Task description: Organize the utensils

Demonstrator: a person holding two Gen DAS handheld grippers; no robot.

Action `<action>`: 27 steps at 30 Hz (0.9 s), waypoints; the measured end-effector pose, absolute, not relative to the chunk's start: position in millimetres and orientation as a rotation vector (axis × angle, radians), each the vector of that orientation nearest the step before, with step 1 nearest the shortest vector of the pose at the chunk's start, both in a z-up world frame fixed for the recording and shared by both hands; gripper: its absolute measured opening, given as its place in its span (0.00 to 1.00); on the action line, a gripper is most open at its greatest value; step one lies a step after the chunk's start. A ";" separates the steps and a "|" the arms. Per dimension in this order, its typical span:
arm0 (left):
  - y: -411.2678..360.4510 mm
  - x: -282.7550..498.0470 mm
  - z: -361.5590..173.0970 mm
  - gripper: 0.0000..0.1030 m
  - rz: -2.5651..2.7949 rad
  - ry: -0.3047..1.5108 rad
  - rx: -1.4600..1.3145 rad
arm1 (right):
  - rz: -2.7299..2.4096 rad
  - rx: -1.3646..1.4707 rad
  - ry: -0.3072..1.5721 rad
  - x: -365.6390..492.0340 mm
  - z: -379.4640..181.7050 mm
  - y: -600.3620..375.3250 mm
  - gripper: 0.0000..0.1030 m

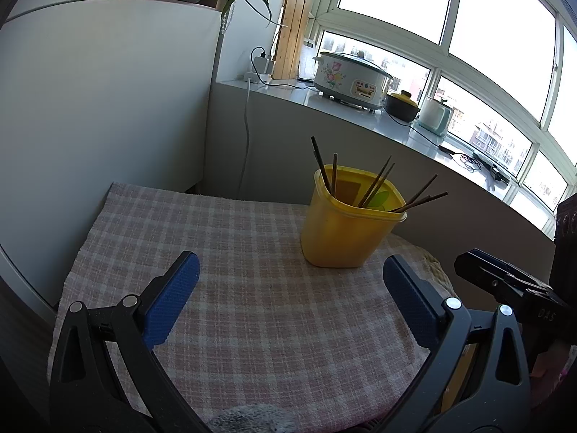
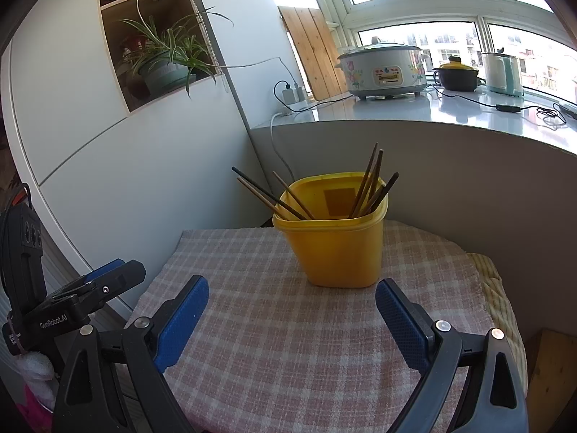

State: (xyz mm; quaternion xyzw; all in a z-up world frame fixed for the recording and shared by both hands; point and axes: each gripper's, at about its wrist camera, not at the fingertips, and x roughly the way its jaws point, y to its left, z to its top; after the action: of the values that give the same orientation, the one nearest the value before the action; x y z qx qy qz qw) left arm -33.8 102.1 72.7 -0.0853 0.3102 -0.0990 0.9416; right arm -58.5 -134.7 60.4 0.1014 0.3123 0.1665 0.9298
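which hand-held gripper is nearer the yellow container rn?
Roughly even; right may be slightly nearer. Right hand-held gripper faces the yellow container squarely; left hand-held gripper has it ahead, toward its right finger.

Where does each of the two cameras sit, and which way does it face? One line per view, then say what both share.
Left wrist: sits behind the open left gripper, facing the yellow container from its left; the right gripper shows at right.
Right wrist: sits behind the open right gripper, facing the container more squarely; the left gripper shows at left.
Shared: container, chopsticks, checked cloth, rice cooker.
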 end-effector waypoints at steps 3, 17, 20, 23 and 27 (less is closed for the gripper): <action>101.8 -33.7 72.5 1.00 -0.201 0.633 -0.174 | 0.344 0.208 0.641 -58.6 60.4 -134.4 0.93; 102.4 -33.9 69.9 1.00 -0.195 0.635 -0.170 | 0.342 0.210 0.644 -58.3 60.3 -133.3 0.93; 102.4 -34.0 69.8 1.00 -0.193 0.635 -0.171 | 0.341 0.211 0.648 -58.1 59.2 -133.0 0.93; 102.7 -34.2 67.8 1.00 -0.188 0.635 -0.172 | 0.339 0.211 0.649 -57.3 58.9 -133.3 0.93; 102.1 -37.2 66.8 1.00 -0.177 0.621 -0.165 | 0.339 0.211 0.650 -57.2 59.0 -133.6 0.93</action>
State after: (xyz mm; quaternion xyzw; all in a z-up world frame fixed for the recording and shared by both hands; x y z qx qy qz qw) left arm -37.2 102.1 66.8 -0.0812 0.3050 -0.0869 0.9449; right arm -57.2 -133.6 59.0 0.1030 0.3170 0.1656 0.9282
